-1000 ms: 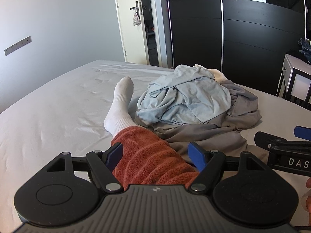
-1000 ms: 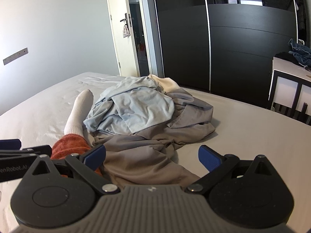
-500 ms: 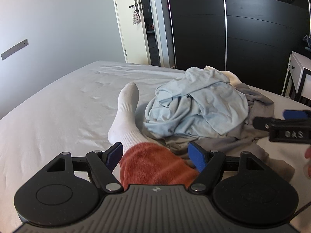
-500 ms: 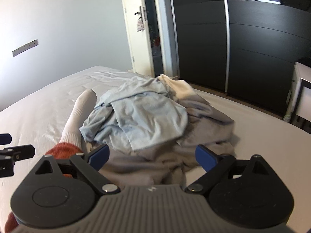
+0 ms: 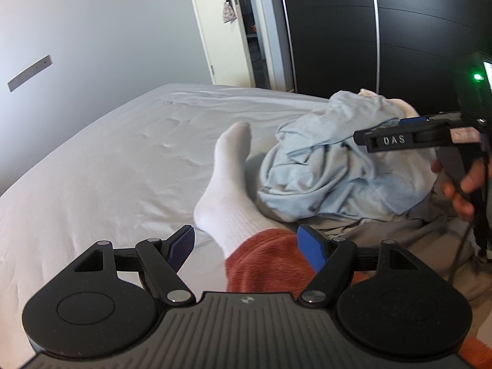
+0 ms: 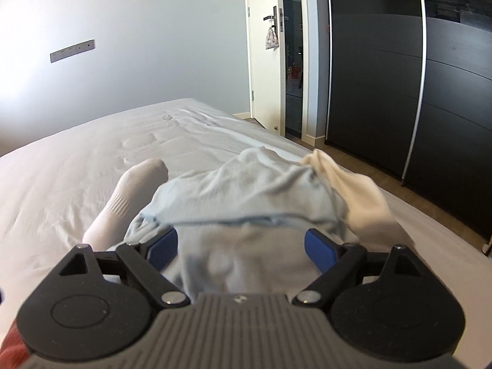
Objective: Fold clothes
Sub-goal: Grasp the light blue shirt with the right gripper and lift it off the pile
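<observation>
A pile of clothes lies on the white bed (image 5: 107, 166): a light blue garment (image 5: 332, 169) on top of a grey garment (image 5: 399, 236), with a cream piece (image 6: 347, 181) at the far side. My left gripper (image 5: 246, 246) is open and empty, over a leg in a rust-red trouser (image 5: 270, 264) and white sock (image 5: 230, 184). My right gripper (image 6: 240, 246) is open, low over the light blue garment (image 6: 246, 203), which fills the gap between its jaws. The right gripper also shows in the left wrist view (image 5: 396, 136), above the pile.
A black sliding wardrobe (image 6: 415, 92) stands past the bed's far side, with wooden floor (image 6: 430, 196) between. A cream door (image 6: 264, 61) stands open beside it. A grey wall (image 5: 92, 46) runs along the left.
My right gripper has moved forward and down onto the pile; the blue garment now lies between its open jaws. My left gripper has swung slightly left and stayed open.
</observation>
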Demonstrator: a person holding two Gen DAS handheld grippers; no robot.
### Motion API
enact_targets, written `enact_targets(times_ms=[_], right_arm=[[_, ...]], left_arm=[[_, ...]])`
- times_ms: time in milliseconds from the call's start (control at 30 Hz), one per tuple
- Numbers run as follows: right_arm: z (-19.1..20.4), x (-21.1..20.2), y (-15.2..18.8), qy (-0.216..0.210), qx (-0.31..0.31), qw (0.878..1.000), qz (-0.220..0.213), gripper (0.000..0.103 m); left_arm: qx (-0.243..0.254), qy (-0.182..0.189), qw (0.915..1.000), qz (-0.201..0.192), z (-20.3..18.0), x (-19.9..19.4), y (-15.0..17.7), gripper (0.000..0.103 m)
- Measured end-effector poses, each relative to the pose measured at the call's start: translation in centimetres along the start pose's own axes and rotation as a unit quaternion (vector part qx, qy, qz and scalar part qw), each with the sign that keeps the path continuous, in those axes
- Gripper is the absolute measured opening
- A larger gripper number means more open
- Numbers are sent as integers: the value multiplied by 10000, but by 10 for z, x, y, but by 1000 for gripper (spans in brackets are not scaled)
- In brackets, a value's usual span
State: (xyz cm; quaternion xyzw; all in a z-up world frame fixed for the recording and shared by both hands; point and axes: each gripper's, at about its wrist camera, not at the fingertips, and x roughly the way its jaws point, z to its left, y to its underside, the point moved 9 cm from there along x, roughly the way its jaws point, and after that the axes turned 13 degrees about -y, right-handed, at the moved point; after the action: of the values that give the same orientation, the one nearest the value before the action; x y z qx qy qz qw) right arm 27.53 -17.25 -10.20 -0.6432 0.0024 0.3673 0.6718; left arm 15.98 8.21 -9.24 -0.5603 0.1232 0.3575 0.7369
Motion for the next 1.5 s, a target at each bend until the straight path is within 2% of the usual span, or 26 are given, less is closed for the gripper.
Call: enact_targets(times_ms=[67, 167, 233, 267, 300, 333, 467, 667, 900, 1133, 1333, 1467, 1500], right_arm=[[-3, 7, -2, 44, 33, 10000, -7, 84], [-6, 13, -6, 87, 28, 10000, -16, 63], [0, 9, -12, 17, -94, 10000, -16, 22], [2, 7, -15, -20, -156, 9999, -16, 15], [4, 3, -20, 49, -275, 9996, -32, 2], [6, -1, -24, 136, -404, 9991, -52, 2], [25, -28, -58, -23, -665, 9971, -383, 2], [83, -79, -122, -295, -1172, 9876, -999, 2], [202, -148, -185, -1031, -1850, 9597, -1848, 2], [330, -173, -185, -2415, -2005, 9304, -1891, 2], [438, -198, -183, -3573, -2097, 8904, -1884, 2], [490, -162, -124, -3987, -2025, 8861, -1218, 2], [495, -143, -103, -4009, -1941, 8903, -949, 2]], left_arm=[[-18, -33, 10000, 22, 5, 1, 2, 88], [-52, -68, 9999, 63, 11, 0, 6, 88], [-93, -82, 9999, 69, 15, -2, 9, 88], [-115, -89, 9999, 66, 17, -4, 10, 88], [-142, -101, 9998, 50, 19, -8, 10, 88], [-171, -114, 9998, 33, 22, -11, 10, 88], [-367, -229, 9991, -29, 41, -28, 13, 88], [-751, -481, 9957, -242, 85, -63, 18, 88], [-1335, -747, 9869, -518, 149, -109, 29, 88], [-1943, -1238, 9700, -777, 228, -154, 51, 88], [-2315, -1797, 9541, -623, 288, -174, 96, 88], [-2556, -2116, 9431, -227, 317, -174, 145, 88], [-2566, -2168, 9418, -74, 322, -171, 161, 88]])
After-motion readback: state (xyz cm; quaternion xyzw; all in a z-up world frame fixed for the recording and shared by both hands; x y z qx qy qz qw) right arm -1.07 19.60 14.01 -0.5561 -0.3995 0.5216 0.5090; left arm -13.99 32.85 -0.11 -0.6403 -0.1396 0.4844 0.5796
